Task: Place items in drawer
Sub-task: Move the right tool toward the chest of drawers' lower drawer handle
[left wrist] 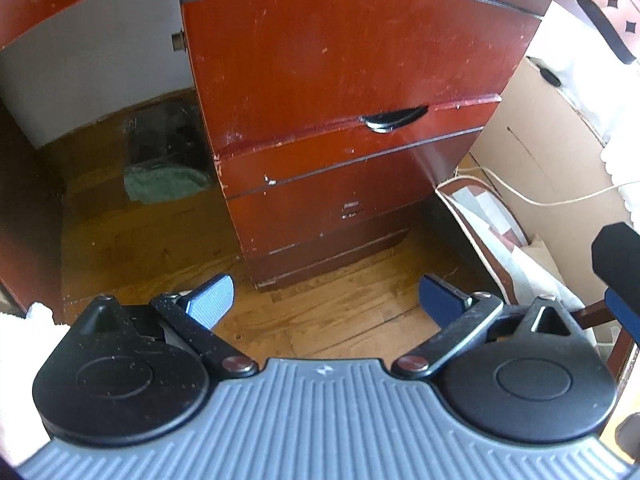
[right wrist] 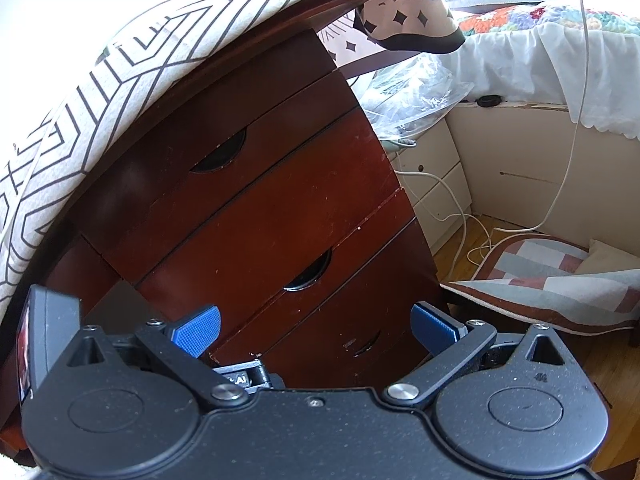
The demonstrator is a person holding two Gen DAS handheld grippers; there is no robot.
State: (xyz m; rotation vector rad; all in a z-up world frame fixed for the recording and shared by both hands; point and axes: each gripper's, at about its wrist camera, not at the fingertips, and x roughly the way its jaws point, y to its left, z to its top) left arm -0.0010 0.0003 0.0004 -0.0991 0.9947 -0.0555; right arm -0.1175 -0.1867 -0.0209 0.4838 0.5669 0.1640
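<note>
Both the left tongs [left wrist: 326,300] and the right tongs [right wrist: 316,326] are wide apart and hold nothing, facing the red-brown dresser [left wrist: 340,80].

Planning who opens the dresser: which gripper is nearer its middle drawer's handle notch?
Probably the right. The right gripper, open and empty, sits just below the middle drawer handle notch. The left gripper, also open, hangs farther back over the floor, facing the dresser.
</note>
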